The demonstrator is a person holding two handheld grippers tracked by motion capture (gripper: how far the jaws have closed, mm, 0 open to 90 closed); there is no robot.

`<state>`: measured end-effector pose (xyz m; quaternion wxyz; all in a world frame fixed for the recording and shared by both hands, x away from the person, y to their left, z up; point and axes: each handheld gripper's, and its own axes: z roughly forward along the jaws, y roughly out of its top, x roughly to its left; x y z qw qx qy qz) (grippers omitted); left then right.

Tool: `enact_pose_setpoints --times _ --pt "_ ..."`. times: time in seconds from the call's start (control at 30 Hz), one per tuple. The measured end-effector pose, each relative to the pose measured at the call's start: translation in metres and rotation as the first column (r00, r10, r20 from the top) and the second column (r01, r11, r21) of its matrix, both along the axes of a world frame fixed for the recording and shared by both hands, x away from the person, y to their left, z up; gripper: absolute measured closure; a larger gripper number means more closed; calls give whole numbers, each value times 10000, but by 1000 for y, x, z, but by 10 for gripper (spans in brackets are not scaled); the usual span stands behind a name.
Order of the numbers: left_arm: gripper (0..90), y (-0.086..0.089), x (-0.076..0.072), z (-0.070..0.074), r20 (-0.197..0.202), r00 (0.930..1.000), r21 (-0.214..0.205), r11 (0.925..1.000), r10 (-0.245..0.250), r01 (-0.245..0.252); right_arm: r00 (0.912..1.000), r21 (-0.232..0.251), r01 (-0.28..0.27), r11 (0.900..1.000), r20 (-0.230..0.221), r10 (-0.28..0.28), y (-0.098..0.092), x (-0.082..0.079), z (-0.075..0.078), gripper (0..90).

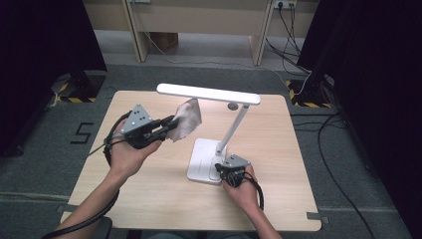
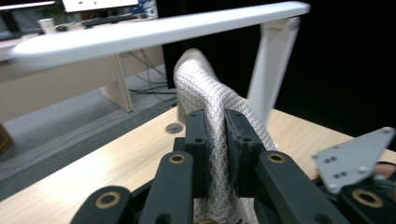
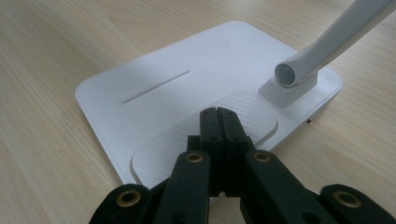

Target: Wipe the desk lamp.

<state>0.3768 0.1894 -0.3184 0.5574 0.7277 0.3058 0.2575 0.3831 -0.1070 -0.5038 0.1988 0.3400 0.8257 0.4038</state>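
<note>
My left tongs (image 2: 217, 128) clamp a white cloth (image 2: 205, 88) beneath the lamp head (image 2: 154, 30); my right tongs (image 3: 220, 114), closed together, rest on the lamp base (image 3: 154, 93).

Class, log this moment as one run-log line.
left gripper: shut on cloth, under lamp | right gripper: shut, on base

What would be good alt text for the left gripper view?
The left hand-held gripper clamps a white quilted cloth between its black jaws, holding it just under the long white head of a desk lamp. Below is a wooden table.
</note>
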Motion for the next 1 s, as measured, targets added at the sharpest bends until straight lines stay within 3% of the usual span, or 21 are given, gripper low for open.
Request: enact_pose_setpoints --times 0.23,0.5,0.8,1.0 --pt "804 18 13 -5 -143 9968 -496 9956 785 -792 10000 2 6 10000 1 -6 0 0 0 900" --pt "804 27 20 2 14 9899 -740 9872 1415 -1410 10000 -13 7 10000 4 -7 0 0 0 900" --pt "804 30 21 14 370 9838 -748 9822 1753 -1722 10000 14 -3 10000 3 3 0 0 0 900" --pt "804 33 22 14 309 9792 -834 9767 2008 -1976 10000 23 0 10000 -11 0 0 0 0 900"
